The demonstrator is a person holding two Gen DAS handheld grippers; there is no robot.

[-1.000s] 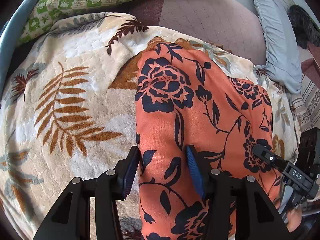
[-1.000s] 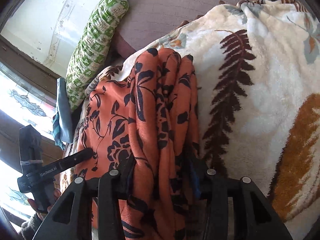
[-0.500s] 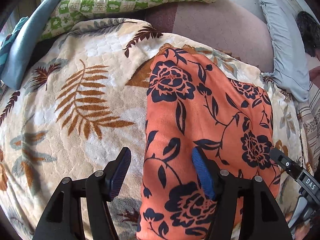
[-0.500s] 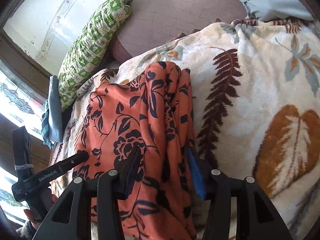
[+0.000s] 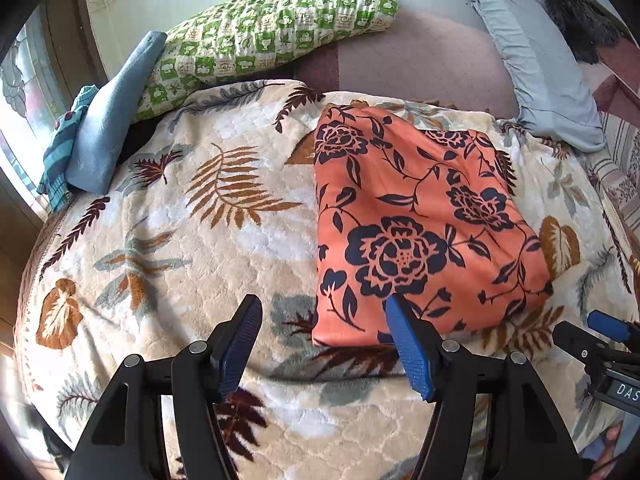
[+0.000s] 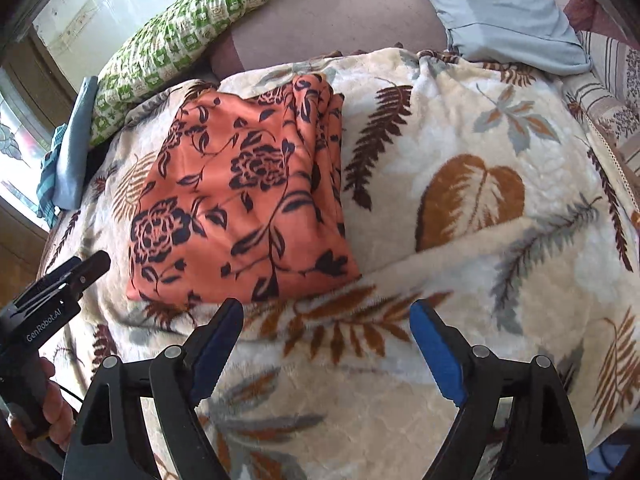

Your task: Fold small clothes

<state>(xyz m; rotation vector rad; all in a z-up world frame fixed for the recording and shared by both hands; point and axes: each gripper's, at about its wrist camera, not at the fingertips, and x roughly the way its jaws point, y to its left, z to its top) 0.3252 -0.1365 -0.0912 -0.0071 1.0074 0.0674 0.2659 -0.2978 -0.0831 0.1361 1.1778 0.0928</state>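
– so where is the orange floral garment (image 5: pixel 420 216) right now?

– folded into a rough rectangle, lying flat on the leaf-print blanket (image 5: pixel 200 248) that covers the bed. in the right wrist view its stacked folded edges show along the side nearest the brown fern print.

– and the left gripper (image 5: pixel 324 344)?

– it hangs above the near edge of the garment. its jaws stand wide, with nothing pinched; one blue pad overlaps the cloth's near corner in the picture, yet the cloth lies flat and undisturbed, so no grip. it has been opening over the last second.

– the right gripper (image 6: pixel 328 344)?

– also empty, jaws spread wide, having just opened further. only blanket shows between them, and the garment (image 6: pixel 240 200) lies just beyond the tips.

– can each see the other?

– yes. the right one shows at the lower right edge of the left view, and the left one at the lower left of the right view, with a hand (image 6: pixel 52 412) wrapped around its handle.

– what else is on the bed?

– a green checked pillow (image 5: pixel 272 24) at the far side, a blue folded cloth (image 5: pixel 108 120) beside it, and a pale blue pillow (image 5: pixel 536 64) at the far right.
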